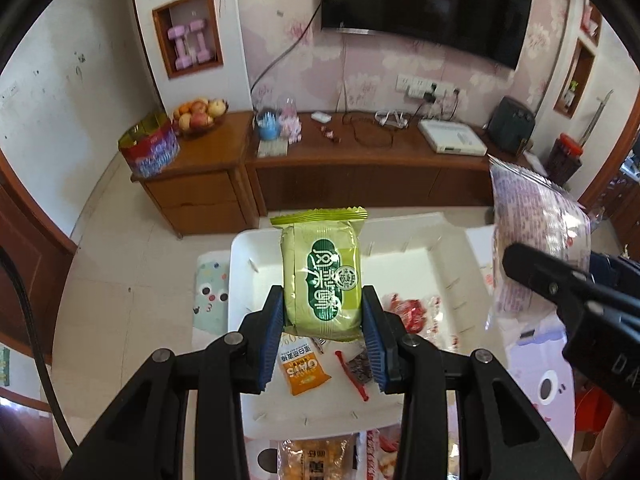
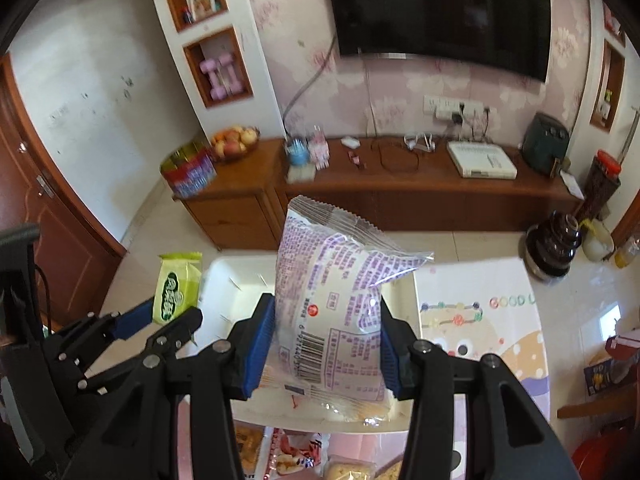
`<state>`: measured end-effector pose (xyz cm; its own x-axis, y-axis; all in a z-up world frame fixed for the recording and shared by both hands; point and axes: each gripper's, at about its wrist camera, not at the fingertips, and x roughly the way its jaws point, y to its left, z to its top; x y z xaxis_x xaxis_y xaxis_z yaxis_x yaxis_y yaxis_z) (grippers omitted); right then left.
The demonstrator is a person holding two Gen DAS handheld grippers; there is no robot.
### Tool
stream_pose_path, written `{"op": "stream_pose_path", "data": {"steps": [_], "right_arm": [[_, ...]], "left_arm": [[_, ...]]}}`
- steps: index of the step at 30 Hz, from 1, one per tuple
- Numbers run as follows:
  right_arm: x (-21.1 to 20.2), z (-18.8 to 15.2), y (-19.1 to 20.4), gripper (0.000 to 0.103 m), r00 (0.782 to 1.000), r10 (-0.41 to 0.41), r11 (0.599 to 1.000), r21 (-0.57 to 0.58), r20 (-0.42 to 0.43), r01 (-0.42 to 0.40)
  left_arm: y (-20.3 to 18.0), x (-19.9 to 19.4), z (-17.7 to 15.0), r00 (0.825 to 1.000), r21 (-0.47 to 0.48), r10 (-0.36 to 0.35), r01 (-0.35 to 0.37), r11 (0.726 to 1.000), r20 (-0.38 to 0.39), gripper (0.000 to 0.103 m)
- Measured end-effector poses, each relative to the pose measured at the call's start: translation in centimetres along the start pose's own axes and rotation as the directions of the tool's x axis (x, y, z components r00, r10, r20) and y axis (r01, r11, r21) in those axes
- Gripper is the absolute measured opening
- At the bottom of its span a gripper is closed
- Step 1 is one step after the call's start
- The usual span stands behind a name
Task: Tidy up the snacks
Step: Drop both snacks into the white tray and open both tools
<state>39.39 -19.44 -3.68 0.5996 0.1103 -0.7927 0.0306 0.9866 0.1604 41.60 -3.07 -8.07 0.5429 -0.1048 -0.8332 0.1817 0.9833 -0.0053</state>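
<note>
My left gripper (image 1: 323,312) is shut on a green snack pack (image 1: 322,276) and holds it upright above the white tray (image 1: 404,256). It also shows in the right wrist view (image 2: 178,292), left of the tray (image 2: 224,276). My right gripper (image 2: 327,344) is shut on a clear bag with purple print (image 2: 336,304), held above the tray's right part. That bag shows in the left wrist view (image 1: 536,248) at the right. In the tray lie an orange oat pack (image 1: 302,368), a red-edged dark pack (image 1: 358,368) and red-wrapped snacks (image 1: 412,312).
More snack packs lie on the table in front of the tray (image 1: 316,460). A patterned mat (image 2: 488,328) covers the table to the right. Behind stands a wooden cabinet (image 1: 360,168) with a fruit bowl (image 1: 200,114), a tin (image 1: 150,150) and a white box (image 1: 452,138).
</note>
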Motion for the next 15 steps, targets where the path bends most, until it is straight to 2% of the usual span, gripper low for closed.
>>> {"op": "stream_pose_path", "data": {"steps": [7, 9, 10, 11, 15], "right_arm": [[5.0, -0.9, -0.5, 0.048, 0.995, -0.014, 1.000, 0.006, -0.098, 0.015], [5.6, -1.0, -0.6, 0.048, 0.995, -0.016, 1.000, 0.003, -0.103, 0.017], [6.0, -1.1, -0.6, 0.048, 0.994, -0.018, 1.000, 0.002, -0.108, 0.019], [6.3, -1.1, -0.6, 0.048, 0.993, -0.023, 1.000, 0.005, -0.114, 0.023], [6.9, -1.3, -0.7, 0.050, 0.992, -0.026, 0.999, 0.023, -0.126, 0.030]], "left_arm": [[0.1, 4.8, -0.1, 0.998, 0.011, 0.024, -0.024, 1.000, -0.056, 0.037], [0.1, 5.8, -0.1, 0.996, 0.023, 0.037, -0.036, 0.999, -0.077, 0.062], [0.1, 6.4, -0.2, 0.995, 0.026, 0.042, -0.040, 0.999, -0.090, 0.083], [0.2, 6.6, -0.3, 0.995, 0.026, 0.047, -0.045, 0.999, -0.090, 0.087], [0.4, 7.2, -1.2, 0.994, 0.031, 0.044, -0.041, 0.999, -0.101, 0.087]]}}
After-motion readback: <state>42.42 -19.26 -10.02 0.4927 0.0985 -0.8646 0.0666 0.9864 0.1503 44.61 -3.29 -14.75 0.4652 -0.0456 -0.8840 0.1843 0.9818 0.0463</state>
